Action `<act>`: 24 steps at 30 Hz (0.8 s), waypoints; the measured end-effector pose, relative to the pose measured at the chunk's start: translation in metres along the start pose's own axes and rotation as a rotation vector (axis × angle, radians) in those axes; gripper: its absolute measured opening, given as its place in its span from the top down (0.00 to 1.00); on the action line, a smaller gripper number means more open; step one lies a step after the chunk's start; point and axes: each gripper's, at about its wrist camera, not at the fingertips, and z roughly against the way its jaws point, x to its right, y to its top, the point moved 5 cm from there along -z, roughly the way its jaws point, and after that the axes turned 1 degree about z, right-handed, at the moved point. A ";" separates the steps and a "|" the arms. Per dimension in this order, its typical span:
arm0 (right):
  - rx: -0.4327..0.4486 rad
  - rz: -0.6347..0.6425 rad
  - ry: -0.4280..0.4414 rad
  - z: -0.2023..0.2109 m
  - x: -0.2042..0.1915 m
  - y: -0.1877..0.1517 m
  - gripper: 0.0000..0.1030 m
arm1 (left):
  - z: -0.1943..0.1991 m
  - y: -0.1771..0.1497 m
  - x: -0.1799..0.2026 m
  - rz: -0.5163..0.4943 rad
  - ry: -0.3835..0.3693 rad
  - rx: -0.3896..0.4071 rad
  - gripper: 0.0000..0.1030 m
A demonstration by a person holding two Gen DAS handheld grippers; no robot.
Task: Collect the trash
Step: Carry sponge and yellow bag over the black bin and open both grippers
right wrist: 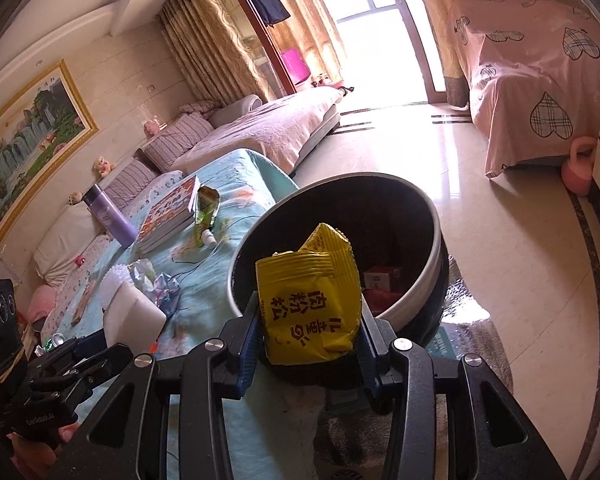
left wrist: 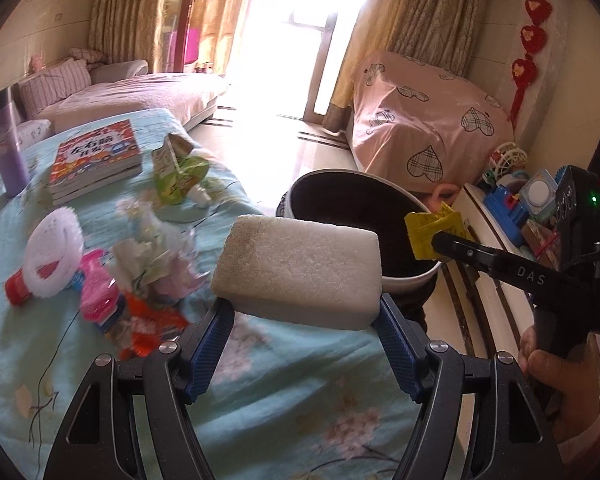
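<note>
My left gripper [left wrist: 306, 320] is shut on a white sponge block [left wrist: 300, 270] and holds it above the table's right edge, just left of the round dark trash bin [left wrist: 412, 276]. My right gripper [right wrist: 308, 340] is shut on a yellow snack wrapper [right wrist: 308, 300] and holds it over the near rim of the bin [right wrist: 436, 248]. The wrapper also shows in the left wrist view [left wrist: 424, 236], right of the bin. Red packaging [right wrist: 380, 280] lies inside the bin. Crumpled wrappers [left wrist: 152, 256], a red wrapper [left wrist: 152, 324] and a green pouch [left wrist: 176, 178] lie on the table.
The table has a light blue floral cloth [left wrist: 280, 392]. On it stand a purple bottle [left wrist: 6, 148], a stack of books [left wrist: 96, 160], and a pink spray bottle [left wrist: 96, 292] with a white scrubber [left wrist: 54, 256]. Sofa at the back, covered furniture and toys to the right.
</note>
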 end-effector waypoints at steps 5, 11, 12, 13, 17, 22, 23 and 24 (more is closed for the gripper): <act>-0.021 0.008 -0.009 -0.009 0.007 0.008 0.57 | -0.020 0.013 0.014 -0.026 -0.010 -0.013 0.31; -0.054 0.029 -0.018 -0.017 0.016 0.017 0.57 | -0.046 0.028 0.024 -0.039 -0.009 -0.026 0.31; -0.058 0.031 -0.019 -0.019 0.018 0.018 0.57 | -0.050 0.029 0.025 -0.038 -0.009 -0.029 0.31; -0.062 0.032 -0.021 -0.020 0.019 0.020 0.57 | -0.054 0.031 0.025 -0.036 -0.010 -0.036 0.31; -0.076 0.033 -0.019 -0.025 0.024 0.025 0.56 | -0.073 0.037 0.029 -0.041 -0.009 -0.058 0.31; -0.099 0.041 -0.019 -0.032 0.028 0.029 0.56 | -0.090 0.043 0.035 -0.049 0.000 -0.080 0.31; -0.104 0.046 -0.019 -0.034 0.029 0.030 0.56 | -0.093 0.044 0.036 -0.049 0.001 -0.084 0.31; -0.110 0.049 -0.021 -0.036 0.029 0.032 0.56 | -0.096 0.045 0.036 -0.047 0.001 -0.090 0.30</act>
